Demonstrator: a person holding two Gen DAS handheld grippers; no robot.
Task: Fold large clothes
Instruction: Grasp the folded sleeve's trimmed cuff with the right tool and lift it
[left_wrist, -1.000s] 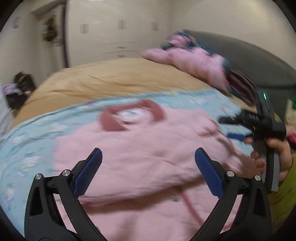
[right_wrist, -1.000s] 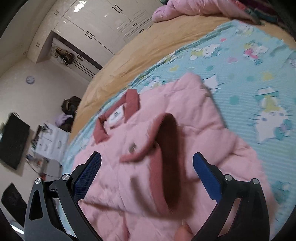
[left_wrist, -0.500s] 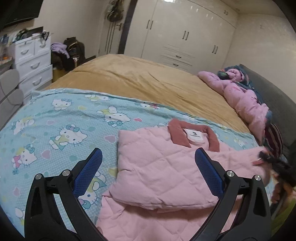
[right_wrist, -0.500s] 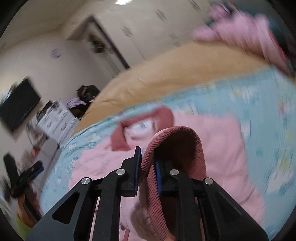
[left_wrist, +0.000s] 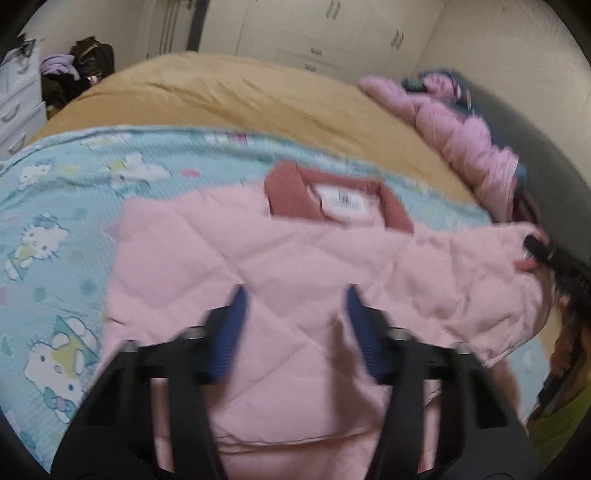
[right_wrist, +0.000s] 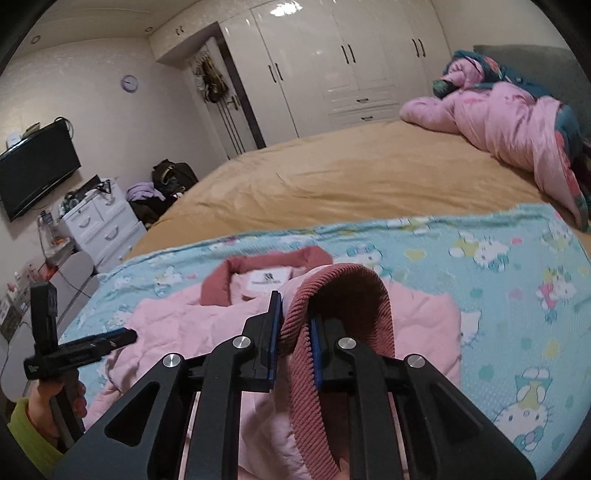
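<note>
A pink quilted jacket (left_wrist: 295, 266) with a dark red collar (left_wrist: 284, 188) lies on a blue cartoon-print blanket (left_wrist: 55, 206) on the bed. My left gripper (left_wrist: 293, 325) hovers over the jacket's middle, jaws partly open with nothing between them; the view is blurred. My right gripper (right_wrist: 295, 325) is shut on the jacket's dark red ribbed cuff (right_wrist: 343, 291) and holds the sleeve lifted over the jacket body (right_wrist: 177, 321). The right gripper also shows at the right edge of the left wrist view (left_wrist: 535, 245). The left gripper shows at the left of the right wrist view (right_wrist: 125, 336).
The bed has a tan sheet (right_wrist: 351, 177). A bundled pink quilt (right_wrist: 509, 122) lies by the grey headboard. White drawers (right_wrist: 99, 221), a wall TV (right_wrist: 37, 166), bags on the floor (right_wrist: 166, 184) and white wardrobes (right_wrist: 351, 62) stand beyond the bed.
My left gripper's jaws have narrowed and it has moved in over the jacket. My right gripper still holds the cuff and has drawn the sleeve out to the right.
</note>
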